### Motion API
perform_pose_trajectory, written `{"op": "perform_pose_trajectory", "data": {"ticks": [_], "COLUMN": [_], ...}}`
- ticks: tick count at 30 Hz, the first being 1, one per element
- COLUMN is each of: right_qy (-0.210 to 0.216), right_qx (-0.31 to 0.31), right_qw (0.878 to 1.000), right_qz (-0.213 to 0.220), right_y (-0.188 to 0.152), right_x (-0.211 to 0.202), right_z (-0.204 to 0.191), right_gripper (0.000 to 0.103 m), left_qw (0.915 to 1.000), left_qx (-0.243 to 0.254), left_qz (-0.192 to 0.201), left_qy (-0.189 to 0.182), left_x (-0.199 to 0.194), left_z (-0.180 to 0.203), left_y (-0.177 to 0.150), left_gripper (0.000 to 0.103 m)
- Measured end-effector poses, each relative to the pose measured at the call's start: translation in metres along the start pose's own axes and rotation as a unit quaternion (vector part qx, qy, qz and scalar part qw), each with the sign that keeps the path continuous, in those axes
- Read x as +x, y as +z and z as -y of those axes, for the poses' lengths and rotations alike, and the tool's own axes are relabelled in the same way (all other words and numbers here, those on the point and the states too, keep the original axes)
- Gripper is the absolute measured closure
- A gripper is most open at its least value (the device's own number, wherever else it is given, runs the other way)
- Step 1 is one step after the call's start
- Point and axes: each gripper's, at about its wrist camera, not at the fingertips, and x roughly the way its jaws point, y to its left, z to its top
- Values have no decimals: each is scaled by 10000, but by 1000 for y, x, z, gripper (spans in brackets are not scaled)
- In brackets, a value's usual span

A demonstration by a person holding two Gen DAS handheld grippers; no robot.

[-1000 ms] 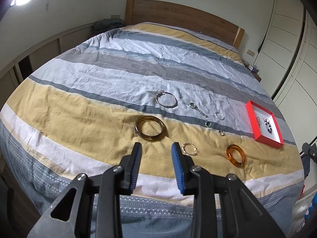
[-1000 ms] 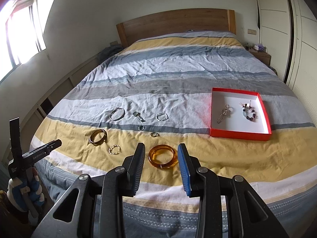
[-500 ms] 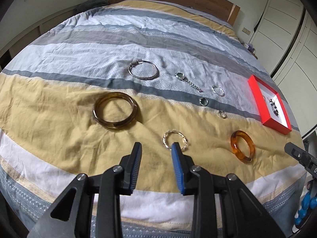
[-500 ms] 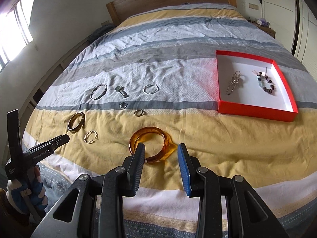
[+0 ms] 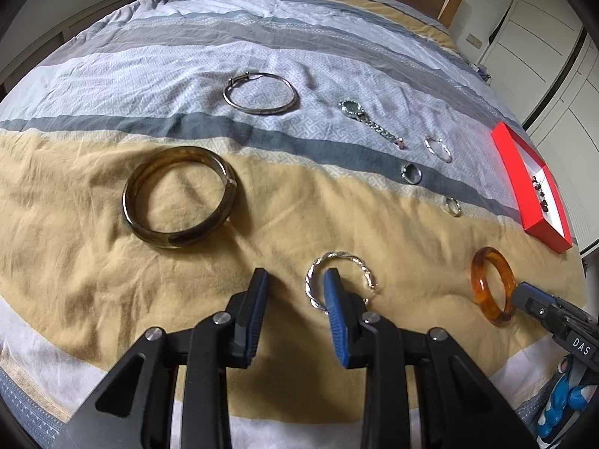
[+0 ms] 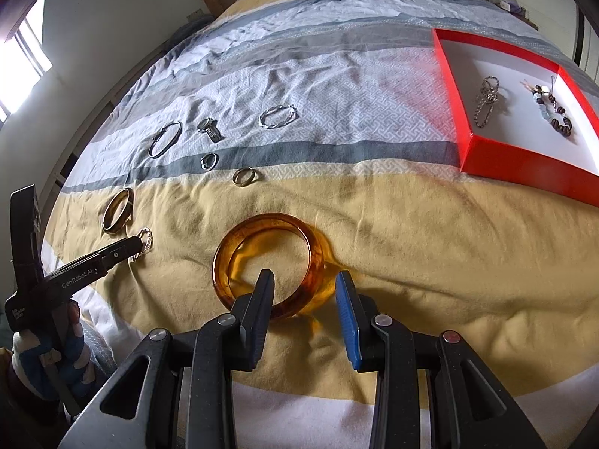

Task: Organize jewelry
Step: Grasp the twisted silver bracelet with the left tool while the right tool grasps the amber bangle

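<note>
Both tongs gape empty: right (image 6: 304, 280) straddling the flat amber bangle's (image 6: 269, 262) rim, left (image 5: 295, 278) the twisted ring's (image 5: 338, 280).

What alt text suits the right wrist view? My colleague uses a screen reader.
The open right gripper straddles the near rim of an amber bangle on a striped bedspread. A red tray holding two bracelets sits to the right; more jewelry lies to the left.
</note>
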Motion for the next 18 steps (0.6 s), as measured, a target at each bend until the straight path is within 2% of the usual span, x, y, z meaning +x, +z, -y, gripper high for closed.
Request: {"op": "perform_pose_trajectory", "data": {"ticks": [9,18], "right_qy": [59,214], "right_qx": [-11,-27], "right_qw": [9998,9996], "right_qz": [-184,-180], "right_y": [-1,-1], "right_x": [28,37], "right_z": [0,6], "right_gripper": [68,71], "left_qw": [9999,9998], "left_qx": [106,184], "left_qz": [-114,-82], "left_qy": [27,49], "left_x": [14,18], "left_z": [1,2], "left_y": [-3,-4], "left_gripper": [74,75]}}
